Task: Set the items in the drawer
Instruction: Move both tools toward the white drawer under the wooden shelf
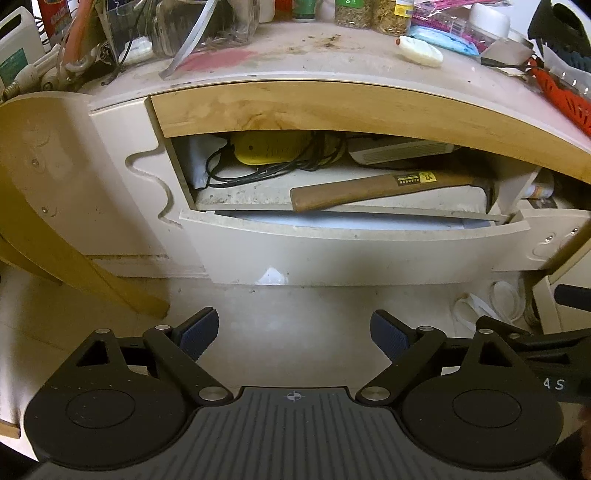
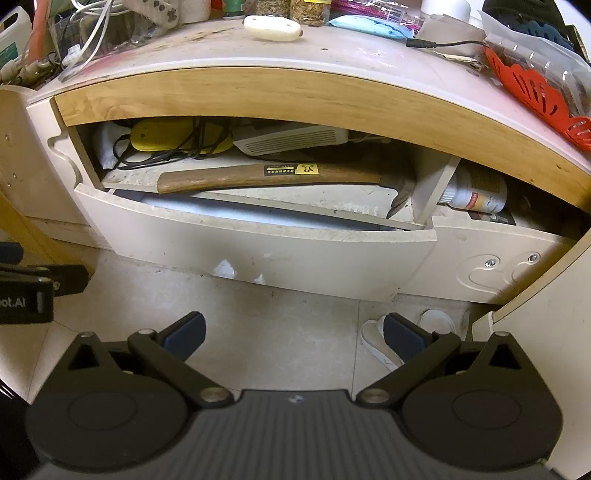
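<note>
Floor [image 2: 280, 332]: pale tile, bare between both grippers. Cabinet top [image 1: 332, 59]: cream, stained, crowded along its far edge with jars, cables and packets; one white oval case [image 2: 272, 28] lies nearer the front, one red basket [image 2: 532, 92] at right. Wood rail [image 1: 295, 107]: one, under the top. Drawer [image 2: 258, 251]: one, cream front, pulled out low. Shelf above it holds one hammer [image 2: 266, 175], wooden handle left, head right; one yellow device [image 1: 271, 147] with black cord, far left; one white vented box [image 2: 291, 140]. Bottle [image 2: 476, 194]: one, right compartment. Left gripper [image 1: 293, 334]: jaws spread, holding nothing. Right gripper [image 2: 293, 332]: likewise.
</note>
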A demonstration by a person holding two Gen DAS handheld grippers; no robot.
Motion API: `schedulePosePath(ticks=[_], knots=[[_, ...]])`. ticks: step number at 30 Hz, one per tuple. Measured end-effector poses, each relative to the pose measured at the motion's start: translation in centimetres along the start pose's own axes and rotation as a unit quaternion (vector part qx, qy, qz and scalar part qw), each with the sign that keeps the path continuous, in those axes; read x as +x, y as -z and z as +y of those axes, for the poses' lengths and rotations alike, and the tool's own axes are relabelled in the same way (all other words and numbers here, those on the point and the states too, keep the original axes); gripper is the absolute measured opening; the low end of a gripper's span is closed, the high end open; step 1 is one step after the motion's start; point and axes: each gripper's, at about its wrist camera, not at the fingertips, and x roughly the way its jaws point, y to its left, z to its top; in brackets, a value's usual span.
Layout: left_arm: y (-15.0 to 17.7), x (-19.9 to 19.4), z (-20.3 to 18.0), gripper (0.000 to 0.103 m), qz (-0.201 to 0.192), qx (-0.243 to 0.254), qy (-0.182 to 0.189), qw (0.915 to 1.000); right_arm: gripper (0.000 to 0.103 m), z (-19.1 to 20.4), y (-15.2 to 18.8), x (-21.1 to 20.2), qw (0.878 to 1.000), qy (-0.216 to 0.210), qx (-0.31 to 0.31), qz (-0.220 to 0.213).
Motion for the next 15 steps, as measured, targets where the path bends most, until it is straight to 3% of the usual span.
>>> schedulePosePath(ticks=[15], knots=[[0.17, 0.24, -0.46, 0.091, -0.008, 0.007, -0.011, 0.9999, 0.103, -0.73, -0.08, -0.01, 1.000, -0.003, 0.010, -0.005]])
